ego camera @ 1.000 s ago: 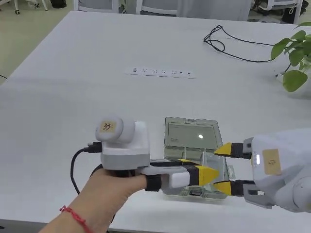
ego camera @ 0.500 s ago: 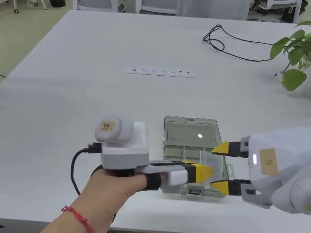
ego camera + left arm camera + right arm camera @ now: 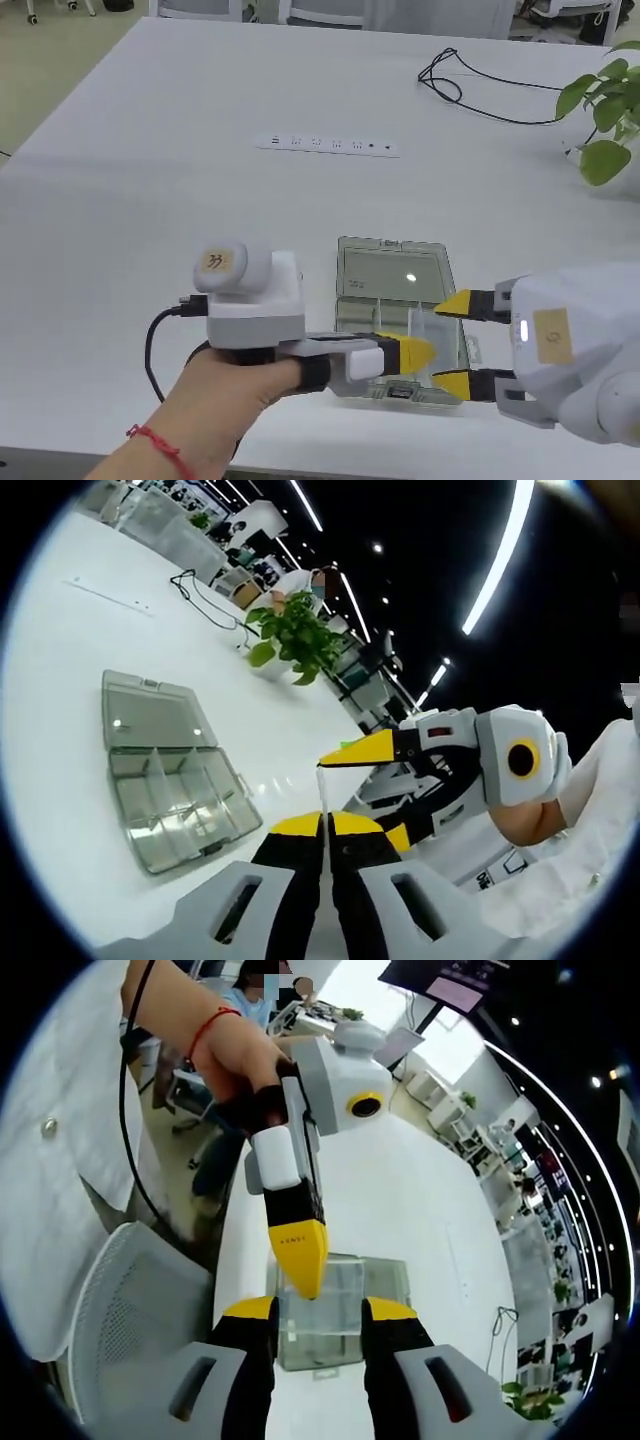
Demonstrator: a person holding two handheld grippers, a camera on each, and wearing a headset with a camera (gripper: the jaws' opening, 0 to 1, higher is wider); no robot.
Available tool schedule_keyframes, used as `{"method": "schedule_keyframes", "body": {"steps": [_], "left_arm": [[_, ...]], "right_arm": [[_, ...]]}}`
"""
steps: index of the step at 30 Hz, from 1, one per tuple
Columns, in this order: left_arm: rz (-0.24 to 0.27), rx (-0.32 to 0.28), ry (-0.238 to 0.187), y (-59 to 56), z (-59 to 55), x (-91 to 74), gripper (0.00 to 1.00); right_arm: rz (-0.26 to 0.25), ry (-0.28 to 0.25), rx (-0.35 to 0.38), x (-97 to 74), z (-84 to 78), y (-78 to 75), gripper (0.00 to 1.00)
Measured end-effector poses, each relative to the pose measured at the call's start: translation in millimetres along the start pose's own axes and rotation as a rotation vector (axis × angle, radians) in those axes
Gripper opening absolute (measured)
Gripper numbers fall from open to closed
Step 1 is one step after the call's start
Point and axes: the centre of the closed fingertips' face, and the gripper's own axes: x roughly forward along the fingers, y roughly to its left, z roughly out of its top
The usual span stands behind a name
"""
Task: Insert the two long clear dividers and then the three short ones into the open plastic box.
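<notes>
Several clear dividers already stand in the open box on the table; how many, I cannot tell surely. My left gripper is closed on one more divider over the box front. My right gripper has its jaws wide around this piece, which is not yet inserted

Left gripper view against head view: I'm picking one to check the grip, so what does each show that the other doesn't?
Left gripper view: its own jaws seen edge-on, shut on the clear divider, and ceiling light strips overhead. Head view: the hand holding the left gripper, with a red wristband. Shared: the open box, the plant, the power strip, the black cable, and the right gripper, open around the divider.
</notes>
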Motion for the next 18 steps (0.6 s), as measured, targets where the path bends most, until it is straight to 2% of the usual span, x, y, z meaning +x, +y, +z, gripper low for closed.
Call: {"method": "schedule_keyframes", "body": {"steps": [1,3,5,6,9,12,14,18], "left_arm": [[0.002,0.014,-0.001,0.9,0.1,-0.4,0.00],[-0.003,-0.001,-0.015,0.6,2.5,-1.0,0.00],[-0.001,0.025,-0.014,1.6,3.5,-2.3,0.00],[0.001,0.080,0.000,2.3,2.1,-3.5,0.00],[-0.032,0.192,0.032,-3.6,-2.1,-5.2,0.00],[-0.055,0.363,0.078,-7.3,-9.3,-7.3,0.00],[-0.086,0.448,0.094,-13.0,-12.2,-8.1,0.00],[-0.122,0.561,0.112,-19.4,-14.7,-9.4,0.00]], "right_arm": [[-0.001,-0.004,0.005,-0.5,0.8,-0.9,0.34],[-0.001,-0.019,0.030,-2.7,2.9,-3.9,0.36],[0.004,-0.046,0.063,-5.9,4.6,-8.1,0.36],[0.017,-0.065,0.091,-7.3,6.2,-8.8,0.36],[0.059,-0.115,0.166,-13.7,8.4,-15.6,0.34],[0.192,-0.171,0.216,-21.5,11.9,-11.0,0.28],[0.280,-0.188,0.249,-26.5,12.9,-6.7,0.25],[0.396,-0.215,0.268,-31.8,18.2,-0.7,0.17]]}}
